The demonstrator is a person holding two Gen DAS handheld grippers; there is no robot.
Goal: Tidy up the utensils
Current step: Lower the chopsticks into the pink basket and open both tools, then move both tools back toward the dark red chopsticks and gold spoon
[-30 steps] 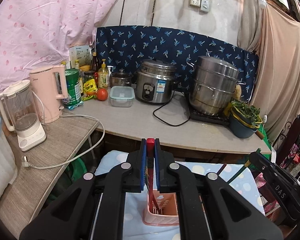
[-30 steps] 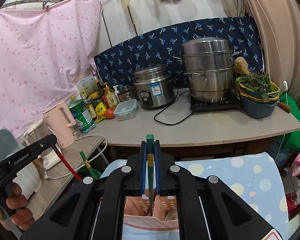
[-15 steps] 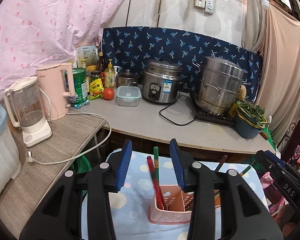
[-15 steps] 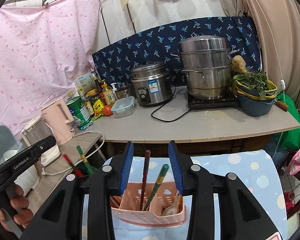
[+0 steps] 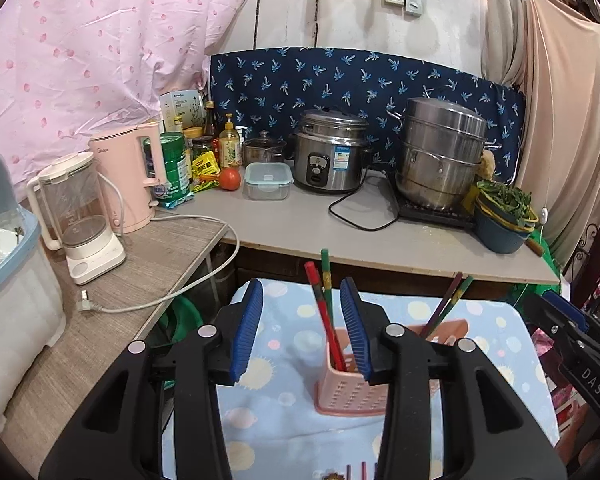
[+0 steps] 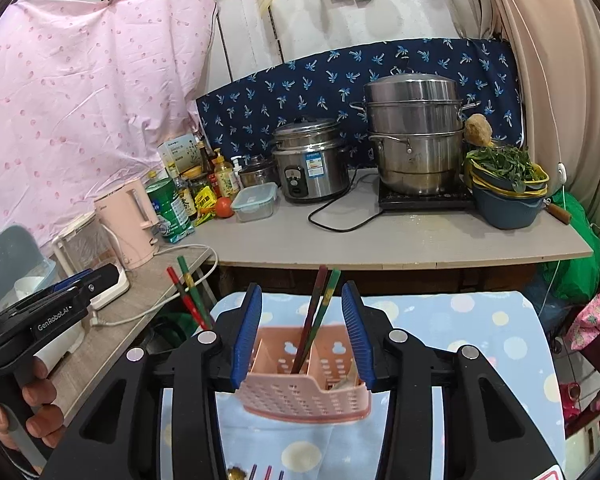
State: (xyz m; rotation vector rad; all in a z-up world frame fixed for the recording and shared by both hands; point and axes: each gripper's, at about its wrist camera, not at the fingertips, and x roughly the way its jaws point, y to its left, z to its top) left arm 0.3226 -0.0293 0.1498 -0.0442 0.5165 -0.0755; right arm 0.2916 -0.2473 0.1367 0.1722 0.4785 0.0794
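Note:
A pink perforated utensil basket [image 5: 352,394] [image 6: 304,394] stands on a small table with a light blue dotted cloth [image 5: 272,412] [image 6: 460,344]. A red and a green chopstick [image 5: 324,312] [image 6: 186,290] lean in its left compartment. A dark red and a green chopstick [image 5: 450,304] [image 6: 318,316] lean in another compartment. A spoon [image 6: 350,378] lies in its right part. My left gripper [image 5: 302,326] is open and empty above the basket's left side. My right gripper [image 6: 302,334] is open and empty over the basket.
Behind the table runs a grey counter [image 5: 300,224] with a rice cooker [image 5: 330,158], a steel steamer pot [image 5: 444,156], a bowl of greens [image 5: 502,216], bottles and a tomato [image 5: 230,179]. A pink kettle [image 5: 130,178] and a blender [image 5: 78,220] stand left.
Both grippers have opened and let go of their chopsticks, which now stand in the basket. Both grippers have drawn back from it.

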